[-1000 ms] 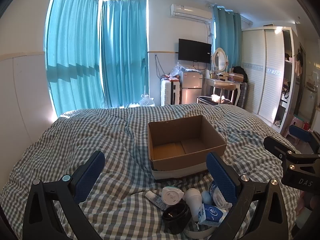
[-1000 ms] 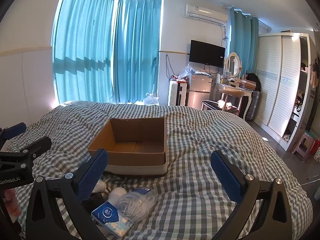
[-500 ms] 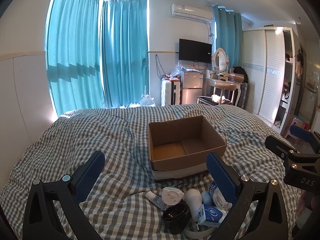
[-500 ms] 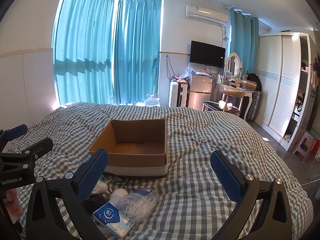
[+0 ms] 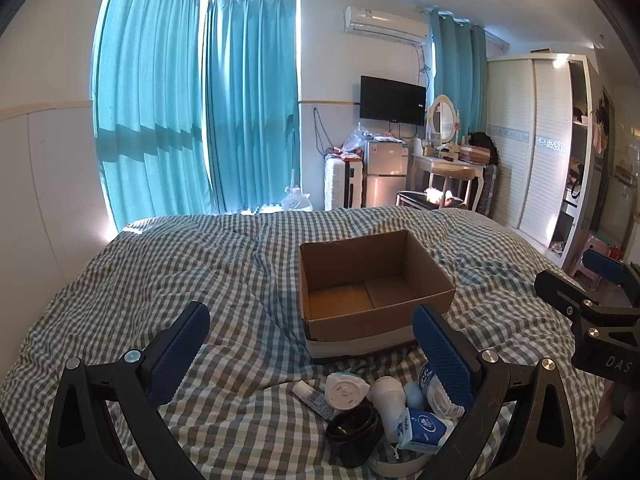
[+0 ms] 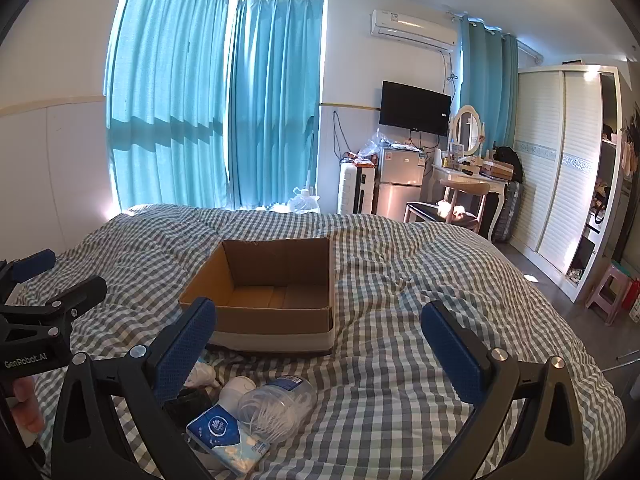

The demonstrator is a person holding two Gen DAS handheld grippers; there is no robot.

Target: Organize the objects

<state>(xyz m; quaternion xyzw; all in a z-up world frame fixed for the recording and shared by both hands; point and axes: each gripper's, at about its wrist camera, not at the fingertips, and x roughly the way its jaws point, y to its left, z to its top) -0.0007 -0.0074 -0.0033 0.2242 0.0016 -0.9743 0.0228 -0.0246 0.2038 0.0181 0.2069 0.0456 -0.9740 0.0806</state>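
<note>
Left gripper [image 5: 310, 344] and right gripper [image 6: 318, 340] both spread wide, holding nothing, above toiletries [image 5: 384, 404] heaped against the cardboard box [image 5: 372, 280] mid-bed [image 5: 180, 280]

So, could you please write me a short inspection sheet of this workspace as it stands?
Surface: checked duvet, rumpled.
Job's things: open cardboard box, nothing inside; near it a pile: black jar, tissue pack, clear plastic tub, white tube.
Clutter: nothing seen beyond the pile.
Grippers: left tool open, holding nothing; right tool open, holding nothing.
Cables: wires on the wall by the television.
Surroundings: teal curtains, small fridge, wardrobe.
</note>
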